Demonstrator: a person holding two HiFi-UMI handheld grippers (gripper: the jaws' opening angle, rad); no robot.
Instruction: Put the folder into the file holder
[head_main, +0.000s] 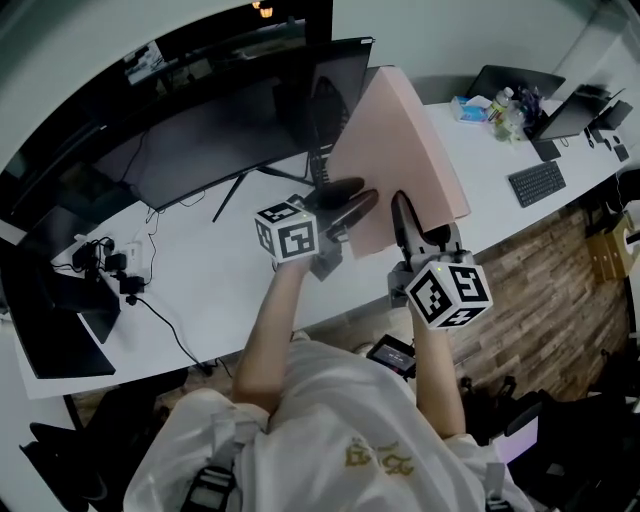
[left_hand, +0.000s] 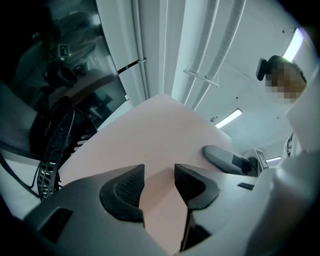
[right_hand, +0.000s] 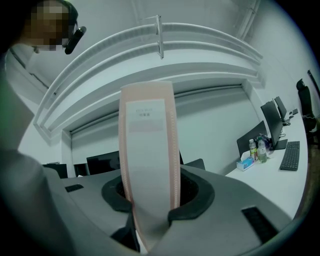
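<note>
A thick pink folder (head_main: 400, 140) is held tilted in the air above the white desk (head_main: 220, 280). My right gripper (head_main: 415, 215) is shut on its labelled spine (right_hand: 147, 150), which runs up between the jaws of that gripper (right_hand: 150, 195). My left gripper (head_main: 368, 190) lies at the folder's lower left, and its jaws (left_hand: 159, 182) stand apart with the folder's broad pink face (left_hand: 150, 140) filling the gap beyond them; I see no pinch. The black mesh file holder (left_hand: 52, 150) stands left of the folder, behind it near the monitor (head_main: 322, 120).
A wide curved monitor (head_main: 220, 140) stands at the back of the desk. A laptop (head_main: 50, 320) and a power strip with cables (head_main: 105, 262) sit at the left. At the right are a keyboard (head_main: 537, 183), bottles and a tissue box (head_main: 490, 107).
</note>
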